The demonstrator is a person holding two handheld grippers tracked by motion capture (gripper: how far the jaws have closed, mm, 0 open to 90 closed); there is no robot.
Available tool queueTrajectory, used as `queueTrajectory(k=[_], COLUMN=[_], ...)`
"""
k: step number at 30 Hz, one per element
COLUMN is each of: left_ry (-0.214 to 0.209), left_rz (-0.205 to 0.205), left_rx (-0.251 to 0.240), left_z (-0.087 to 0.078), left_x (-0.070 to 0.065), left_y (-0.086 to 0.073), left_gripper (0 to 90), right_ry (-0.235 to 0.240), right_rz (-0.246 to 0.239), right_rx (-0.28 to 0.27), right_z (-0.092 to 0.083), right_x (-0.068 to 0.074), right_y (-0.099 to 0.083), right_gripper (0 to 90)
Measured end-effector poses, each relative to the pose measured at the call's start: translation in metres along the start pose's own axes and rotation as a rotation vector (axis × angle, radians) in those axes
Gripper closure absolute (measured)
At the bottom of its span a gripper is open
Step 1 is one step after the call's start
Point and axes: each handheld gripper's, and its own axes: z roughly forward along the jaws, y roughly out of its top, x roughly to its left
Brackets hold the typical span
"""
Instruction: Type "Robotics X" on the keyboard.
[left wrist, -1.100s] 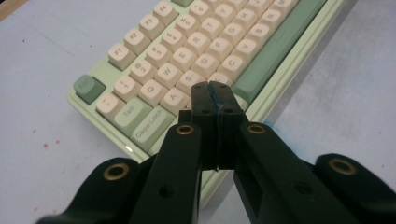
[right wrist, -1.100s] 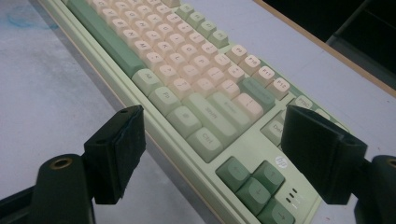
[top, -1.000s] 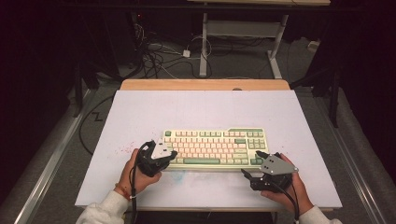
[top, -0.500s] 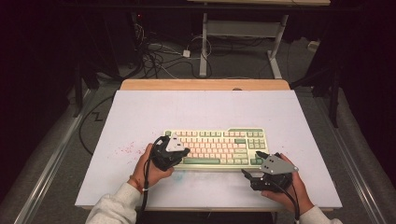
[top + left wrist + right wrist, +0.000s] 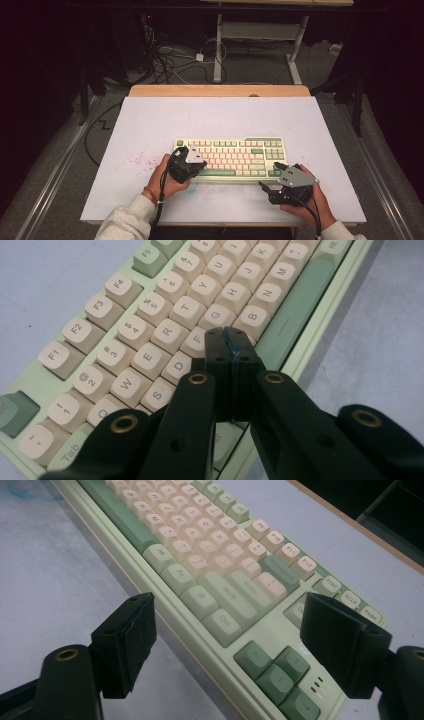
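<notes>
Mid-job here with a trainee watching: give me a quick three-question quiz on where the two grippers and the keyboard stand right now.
1. True or false: the left gripper has its jaws spread wide apart.
2. The left gripper's tips hover over which part of the keyboard? A) the function row B) the letter keys near F and V C) the arrow keys
3. Which keyboard end lies nearest the right gripper, and are its jaws holding anything?

Key
1. False: the jaws are shut together with nothing between them.
2. B
3. The end with the arrow keys; the jaws stand open and hold nothing, just in front of the keyboard's near edge.
</notes>
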Motion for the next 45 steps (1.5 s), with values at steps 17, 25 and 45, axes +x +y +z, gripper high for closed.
queueTrajectory(k=[17, 25, 45], left_ry=[0.015, 0.031, 0.073], left_rz=[0.028, 0.030, 0.036], left_rx=[0.030, 0.004, -0.014], left_z=[0.008, 0.000, -0.011], left_x=[-0.002, -0.001, 0.000], left_y=[0.000, 0.002, -0.008], left_gripper=[87.1, 85.8, 83.4], right_ry=[0.011, 0.011, 0.011], right_rz=[-0.014, -0.015, -0.015], right_rx=[0.008, 0.006, 0.000], right_z=[0.000, 0.000, -0.001], right_x=[0.001, 0.001, 0.001], right_y=[0.000, 0.000, 0.001], right_gripper=[22.8, 22.8, 22.8])
